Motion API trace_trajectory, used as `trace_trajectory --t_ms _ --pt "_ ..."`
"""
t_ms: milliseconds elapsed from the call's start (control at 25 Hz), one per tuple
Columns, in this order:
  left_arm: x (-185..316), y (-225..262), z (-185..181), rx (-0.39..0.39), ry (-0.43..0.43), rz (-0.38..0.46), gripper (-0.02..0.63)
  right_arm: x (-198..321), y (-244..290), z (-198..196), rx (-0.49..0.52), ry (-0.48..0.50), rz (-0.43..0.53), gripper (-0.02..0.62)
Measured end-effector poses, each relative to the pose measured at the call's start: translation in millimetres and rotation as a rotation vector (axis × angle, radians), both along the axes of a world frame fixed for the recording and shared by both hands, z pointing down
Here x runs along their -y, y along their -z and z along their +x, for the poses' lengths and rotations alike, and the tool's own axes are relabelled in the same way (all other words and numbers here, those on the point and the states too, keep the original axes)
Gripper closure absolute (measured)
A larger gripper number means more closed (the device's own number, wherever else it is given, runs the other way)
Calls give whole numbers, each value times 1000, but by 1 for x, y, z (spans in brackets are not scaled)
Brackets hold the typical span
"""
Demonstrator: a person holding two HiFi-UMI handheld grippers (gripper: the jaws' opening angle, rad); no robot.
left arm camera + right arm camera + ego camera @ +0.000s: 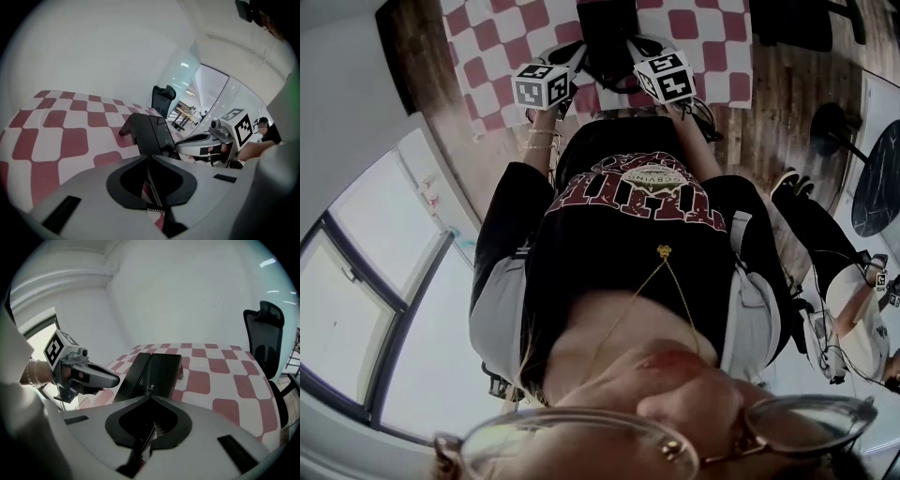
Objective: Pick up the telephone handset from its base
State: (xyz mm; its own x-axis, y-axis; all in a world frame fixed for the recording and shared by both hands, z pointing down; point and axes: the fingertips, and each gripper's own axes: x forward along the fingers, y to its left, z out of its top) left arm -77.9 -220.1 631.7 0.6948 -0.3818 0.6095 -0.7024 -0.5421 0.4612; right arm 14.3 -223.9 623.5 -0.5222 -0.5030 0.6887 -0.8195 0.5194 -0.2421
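A black telephone (607, 42) stands on the red-and-white checked tablecloth (703, 37), just beyond both grippers. Its handset (132, 376) lies along the left side of the base (164, 371); in the left gripper view the handset (140, 133) again lies along the left side. My left gripper (149, 157) has its jaws shut with nothing between them, a short way before the phone's near left side. My right gripper (150, 391) also looks shut and empty, its tips close to the phone's near edge. In the head view the left gripper (570, 61) and right gripper (635, 47) flank the phone.
A black office chair (265, 333) stands at the table's right side, also visible as the chair (163, 98) beyond the far edge. On the wooden floor (769, 112), a round dark table (877, 178) and another person (853, 319) are to the right. A window (356, 309) is at the left.
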Motion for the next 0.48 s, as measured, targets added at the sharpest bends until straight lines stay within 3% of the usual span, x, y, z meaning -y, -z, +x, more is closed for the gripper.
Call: trace_trajectory --t_ms 480 --pt "-1 -11 3 -82 -83 -97 522 0 2 0 -9 -3 0 577"
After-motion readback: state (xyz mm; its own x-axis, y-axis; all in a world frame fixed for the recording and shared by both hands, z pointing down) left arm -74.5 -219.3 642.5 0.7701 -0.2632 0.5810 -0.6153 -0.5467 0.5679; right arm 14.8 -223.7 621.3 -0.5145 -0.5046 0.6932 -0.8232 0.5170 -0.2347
